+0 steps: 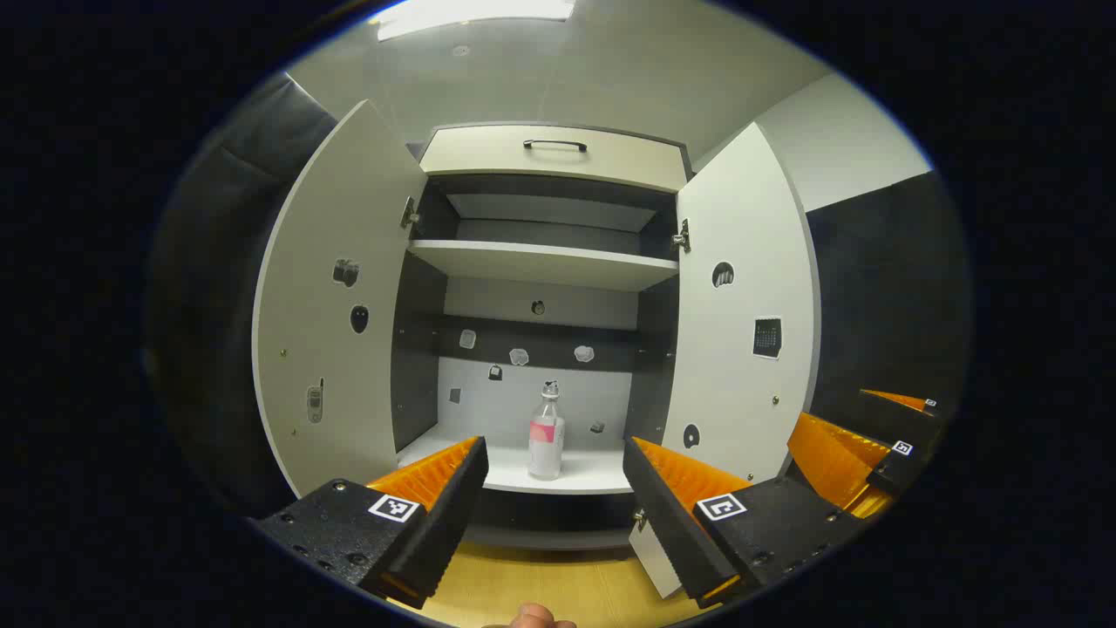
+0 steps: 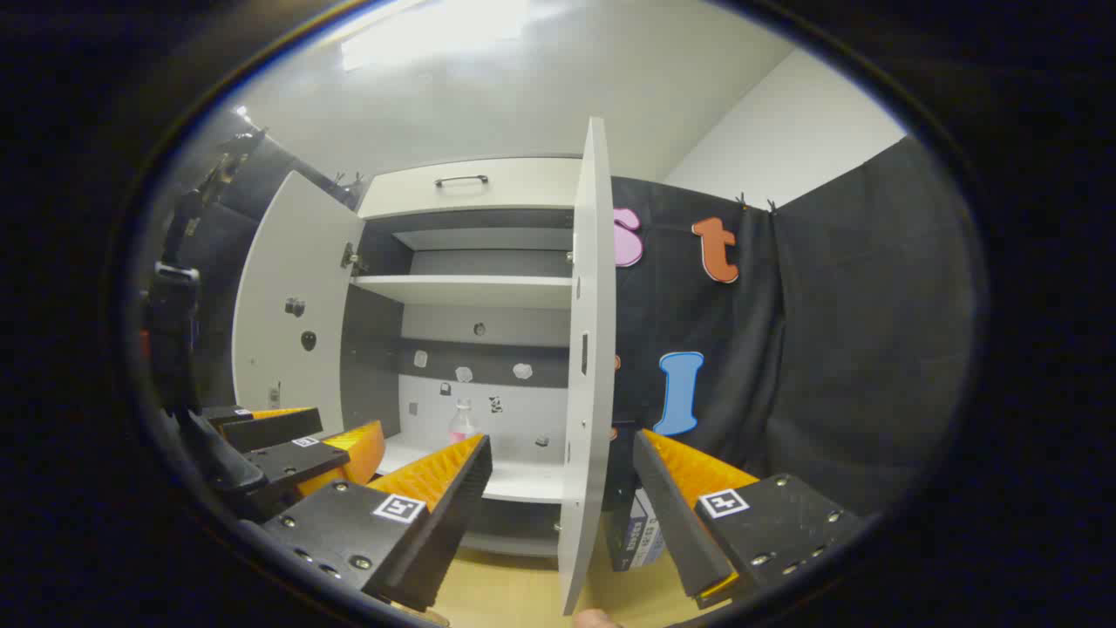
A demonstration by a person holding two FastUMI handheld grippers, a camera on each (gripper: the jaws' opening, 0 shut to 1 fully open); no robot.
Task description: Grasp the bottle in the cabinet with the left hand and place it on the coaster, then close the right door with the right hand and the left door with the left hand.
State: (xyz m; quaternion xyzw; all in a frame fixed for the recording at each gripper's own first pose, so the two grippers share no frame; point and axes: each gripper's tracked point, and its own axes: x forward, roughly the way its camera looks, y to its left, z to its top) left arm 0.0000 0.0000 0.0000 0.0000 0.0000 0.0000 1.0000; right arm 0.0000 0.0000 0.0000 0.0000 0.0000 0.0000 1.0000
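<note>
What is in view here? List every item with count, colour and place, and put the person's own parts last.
bottle: one, clear with a pink label, upright on the cabinet's bottom shelf.
cabinet: one, white shelves and a grey interior, straight ahead.
left door: one, white, swung open.
right door: one, white, swung open.
drawer: one, cream with a dark handle, above the cabinet opening.
stickers: several, small, on the back wall and both doors.
boxes: blue and white, low behind the right door; count unclear.
left gripper: one, open, aimed at the bottle.
right gripper: one, open, by the right door's edge.
</note>
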